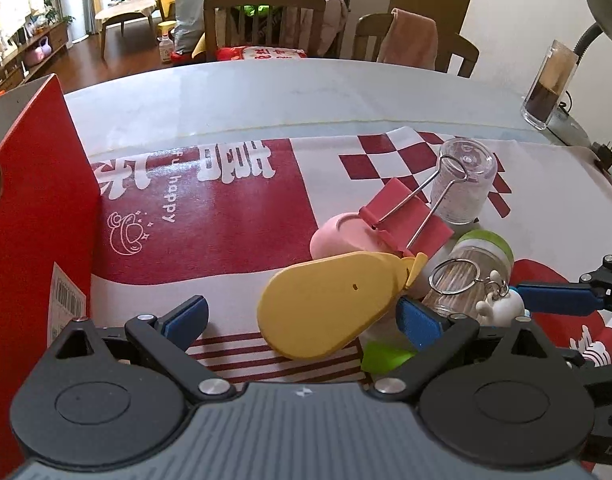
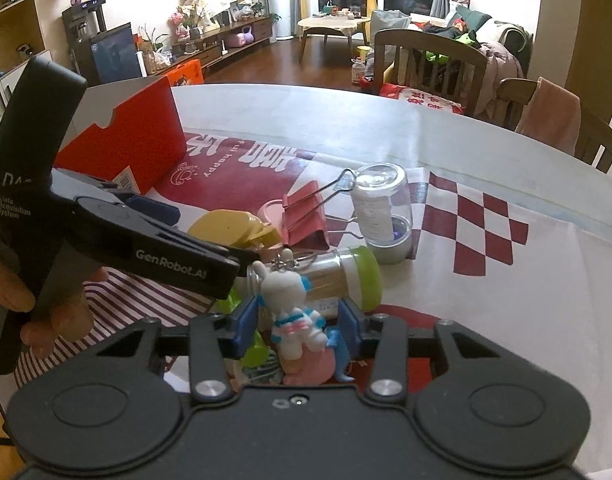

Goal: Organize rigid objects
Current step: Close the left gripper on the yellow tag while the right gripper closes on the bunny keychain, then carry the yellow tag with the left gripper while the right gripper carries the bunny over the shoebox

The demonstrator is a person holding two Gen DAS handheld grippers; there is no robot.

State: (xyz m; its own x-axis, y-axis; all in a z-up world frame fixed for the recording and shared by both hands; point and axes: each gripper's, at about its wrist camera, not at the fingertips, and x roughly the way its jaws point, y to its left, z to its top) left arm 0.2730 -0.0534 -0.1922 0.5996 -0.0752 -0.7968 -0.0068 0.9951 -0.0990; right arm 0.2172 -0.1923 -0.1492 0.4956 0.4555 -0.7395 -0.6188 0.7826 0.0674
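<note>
Working at a white table [image 1: 266, 92] under a red-and-white printed cloth [image 1: 242, 208], with a tall red box [image 1: 38, 200] standing at the cloth's left edge, well apart from the clutter.

Holding the left gripper [image 1: 302, 308] low over the cloth, tongs wide apart, bracketing a yellow pear-shaped piece [image 1: 326, 304]: right finger just beside its edge, left finger well clear of it, nothing gripped. Gripping that tool's black handle with a bare hand [image 2: 50, 312], seen from the right wrist.

Pointing the right gripper [image 2: 298, 316] down at the near end of the heap, tongs drawn in on either side of a white rabbit keychain [image 2: 294, 312]; impossible to tell whether the blue pads are pressing on it or only sitting beside it.

Crowding together in the middle of the cloth, largest first: a clear jar [image 1: 462, 188] standing upside down at the far side; a toothpick jar with a green lid [image 2: 346, 276] lying on its side just behind the rabbit; a pink cup [image 1: 342, 236] tipped over behind the yellow piece; a pink binder clip [image 1: 406, 220] resting on the cup, wire handles reaching toward the clear jar.

Hanging from the rabbit's chain, a metal key ring [image 1: 454, 276] leaning against the toothpick jar.
</note>
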